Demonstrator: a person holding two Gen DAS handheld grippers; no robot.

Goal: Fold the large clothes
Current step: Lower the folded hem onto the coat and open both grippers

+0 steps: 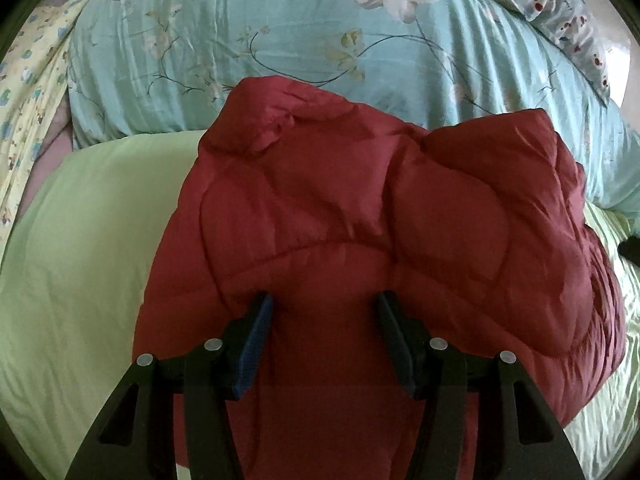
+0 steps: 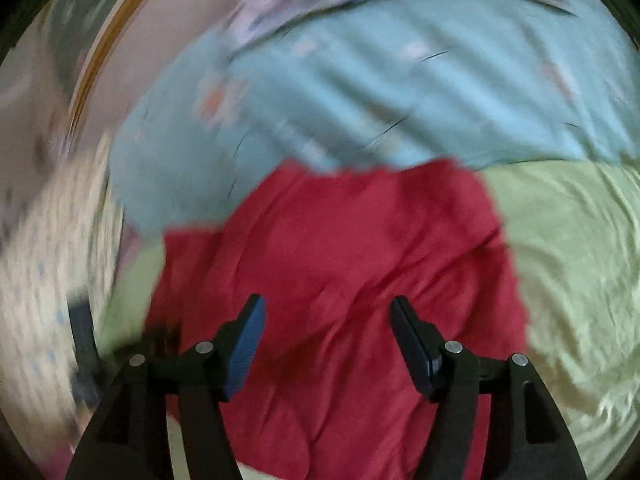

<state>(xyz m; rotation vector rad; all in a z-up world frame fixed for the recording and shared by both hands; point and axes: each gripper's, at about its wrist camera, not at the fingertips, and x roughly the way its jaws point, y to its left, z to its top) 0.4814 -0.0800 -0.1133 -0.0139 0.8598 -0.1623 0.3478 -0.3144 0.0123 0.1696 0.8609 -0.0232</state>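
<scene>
Red puffer jacket (image 1: 360, 216) lies bunched on the green sheet (image 1: 80, 280), below the blue floral quilt (image 1: 260, 40). Your left gripper (image 1: 324, 304) pushes into it with jaws spread; your right gripper (image 2: 328, 308) hangs above, parted, its view blurred.

The jacket (image 1: 360, 216) lies bunched on the sheet (image 1: 80, 280), which spreads out to its left and right. Behind it, at the far side, the quilt (image 1: 240, 40) runs across the scene, with a patterned cloth (image 1: 28, 92) at its far left and another patterned cloth (image 1: 560, 4) on its far right corner.
</scene>
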